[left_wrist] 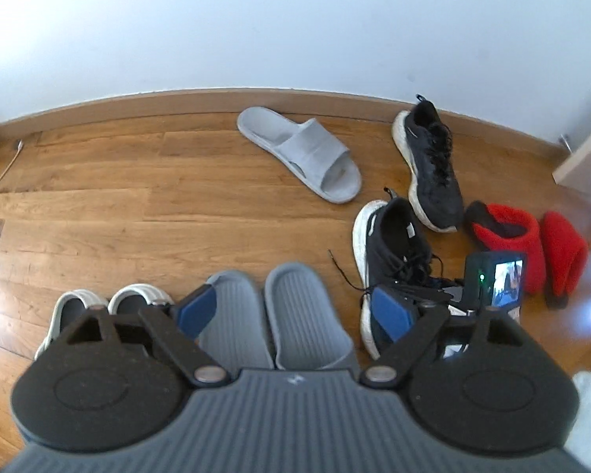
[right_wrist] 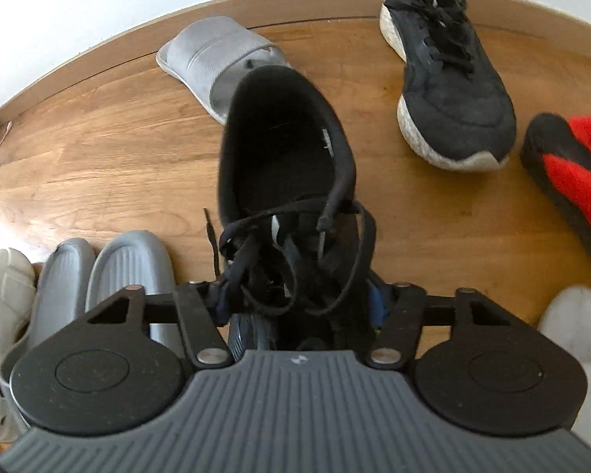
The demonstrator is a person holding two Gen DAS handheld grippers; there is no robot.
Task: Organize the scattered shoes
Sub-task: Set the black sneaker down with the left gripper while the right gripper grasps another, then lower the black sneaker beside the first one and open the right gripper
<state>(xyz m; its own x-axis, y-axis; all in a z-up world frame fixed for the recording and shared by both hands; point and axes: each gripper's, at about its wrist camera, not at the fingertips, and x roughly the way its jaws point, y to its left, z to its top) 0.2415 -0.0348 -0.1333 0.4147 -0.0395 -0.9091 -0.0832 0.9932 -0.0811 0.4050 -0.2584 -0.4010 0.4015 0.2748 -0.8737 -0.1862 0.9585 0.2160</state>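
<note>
My right gripper [right_wrist: 299, 303] is shut on the laced front of a black sneaker [right_wrist: 283, 149], whose heel opening points away from me. In the left wrist view that same black sneaker [left_wrist: 390, 268] lies right of a lined-up pair of grey slippers [left_wrist: 279, 315], with the right gripper [left_wrist: 445, 299] on its toe end. My left gripper [left_wrist: 293, 311] hangs open over the grey pair with nothing between its fingers. The matching black sneaker [left_wrist: 433, 169] lies farther back. A loose grey slide [left_wrist: 299, 153] sits near the baseboard. White clogs [left_wrist: 98, 307] stand left of the grey pair.
Two red slippers [left_wrist: 532, 244] lie at the right, one on its side. A white wall with a wooden baseboard [left_wrist: 177, 104] closes the back. A cable [left_wrist: 4, 169] trails at far left, a light wooden panel [left_wrist: 587, 161] stands at far right, and a white object [right_wrist: 575, 327] lies at the lower right.
</note>
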